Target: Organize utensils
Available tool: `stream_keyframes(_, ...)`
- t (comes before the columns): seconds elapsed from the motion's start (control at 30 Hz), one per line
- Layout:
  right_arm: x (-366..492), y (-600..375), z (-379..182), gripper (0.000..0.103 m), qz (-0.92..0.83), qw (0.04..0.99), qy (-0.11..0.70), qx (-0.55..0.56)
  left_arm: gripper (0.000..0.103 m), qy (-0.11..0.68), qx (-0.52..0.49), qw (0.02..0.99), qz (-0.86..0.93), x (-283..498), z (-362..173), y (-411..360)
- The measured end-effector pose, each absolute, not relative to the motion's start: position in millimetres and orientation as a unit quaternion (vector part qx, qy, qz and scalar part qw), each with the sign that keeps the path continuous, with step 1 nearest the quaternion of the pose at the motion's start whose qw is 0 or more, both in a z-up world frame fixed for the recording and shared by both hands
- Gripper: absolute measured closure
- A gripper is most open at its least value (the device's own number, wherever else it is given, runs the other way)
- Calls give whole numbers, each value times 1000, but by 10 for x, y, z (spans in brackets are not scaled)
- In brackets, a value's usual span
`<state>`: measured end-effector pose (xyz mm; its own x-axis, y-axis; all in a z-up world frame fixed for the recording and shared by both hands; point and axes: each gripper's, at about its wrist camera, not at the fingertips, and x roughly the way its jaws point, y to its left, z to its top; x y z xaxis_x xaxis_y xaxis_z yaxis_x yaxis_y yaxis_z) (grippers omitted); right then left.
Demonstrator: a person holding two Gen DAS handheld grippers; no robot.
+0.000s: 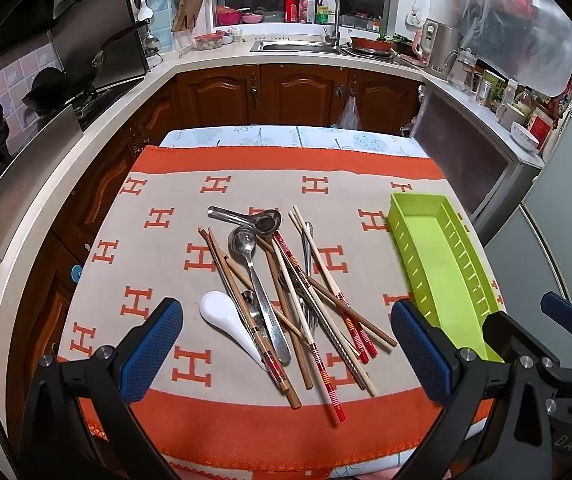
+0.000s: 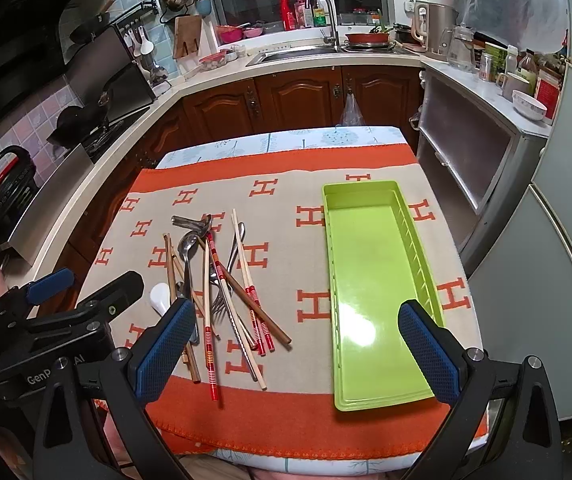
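Observation:
A pile of utensils [image 1: 282, 292] lies on the orange-and-grey cloth: wooden and red-striped chopsticks, steel spoons, a steel ladle [image 1: 246, 216], a fork and a white ceramic spoon [image 1: 226, 320]. The pile also shows in the right wrist view [image 2: 222, 288]. An empty lime-green tray [image 2: 373, 288] lies to its right, also in the left wrist view [image 1: 441, 264]. My left gripper [image 1: 286, 344] is open and empty above the near end of the pile. My right gripper [image 2: 297, 344] is open and empty, hovering between the pile and the tray's near end.
The table edge [image 2: 286, 452] is close below both grippers. Kitchen counters with a sink [image 1: 297, 46] and stove [image 1: 98, 96] surround the table beyond a gap. A fridge [image 2: 565, 280] stands at the right.

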<state>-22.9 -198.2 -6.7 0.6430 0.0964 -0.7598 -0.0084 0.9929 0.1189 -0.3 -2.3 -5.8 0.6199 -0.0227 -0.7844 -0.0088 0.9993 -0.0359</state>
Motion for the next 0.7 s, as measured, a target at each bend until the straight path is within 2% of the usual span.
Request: stream_keyframes(0.7, -227, -1998, -66, 1, 30, 904, 423, 51, 1, 438, -15, 899, 0, 0, -64, -16)
